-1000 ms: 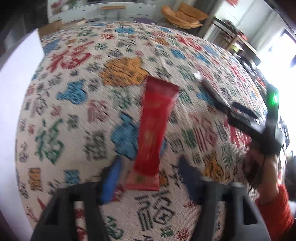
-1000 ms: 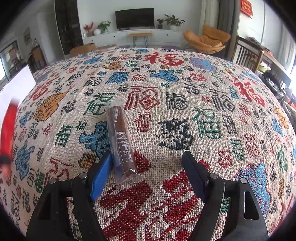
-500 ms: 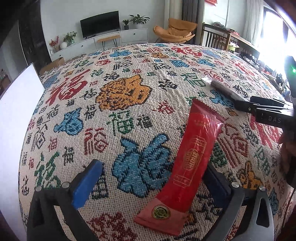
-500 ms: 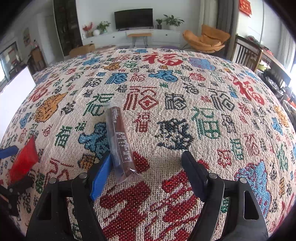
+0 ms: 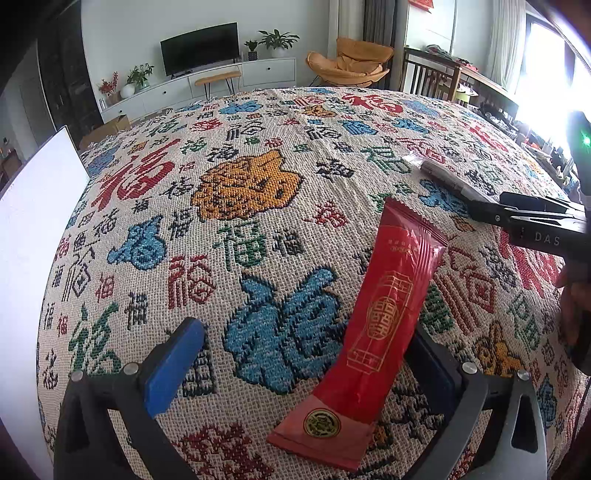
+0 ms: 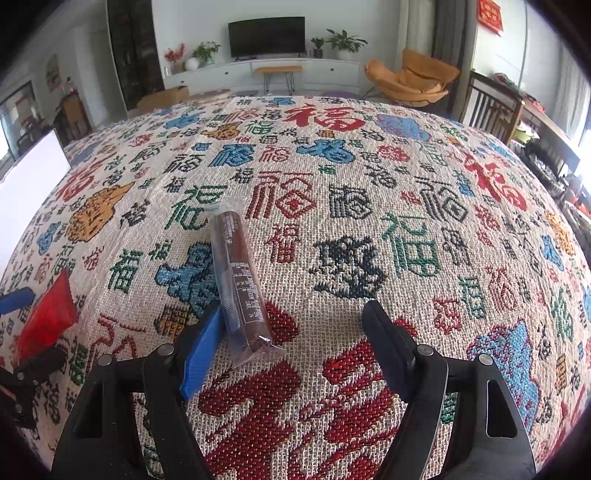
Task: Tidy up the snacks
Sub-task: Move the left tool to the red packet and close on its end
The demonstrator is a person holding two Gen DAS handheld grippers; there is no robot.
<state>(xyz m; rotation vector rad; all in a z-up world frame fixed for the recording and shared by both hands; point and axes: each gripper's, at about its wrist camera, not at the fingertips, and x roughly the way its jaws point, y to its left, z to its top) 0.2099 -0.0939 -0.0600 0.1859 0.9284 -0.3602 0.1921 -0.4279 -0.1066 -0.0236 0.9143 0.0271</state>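
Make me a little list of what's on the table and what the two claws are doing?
surface: tablecloth woven with colourful characters
red snack: red packet lying between the left claw's open jaws, leaning on one finger
brown snack: clear-wrapped brown stick lying against the right claw's blue pad, jaws open
left claw: has just opened wide

1. A woven cloth [image 6: 369, 177] with red, blue, green and orange characters covers the worktop.
2. A white board [image 5: 26, 229] stands at the worktop's left edge.
3. A dark television [image 6: 266, 36] sits on a long white cabinet [image 6: 325, 72] against the far wall.
4. Potted plants [image 6: 345, 42] stand on the cabinet.
5. An orange lounge chair [image 6: 413, 83] sits to the right of the cabinet.
6. A dark wooden chair [image 6: 491, 107] stands nearer the right side.
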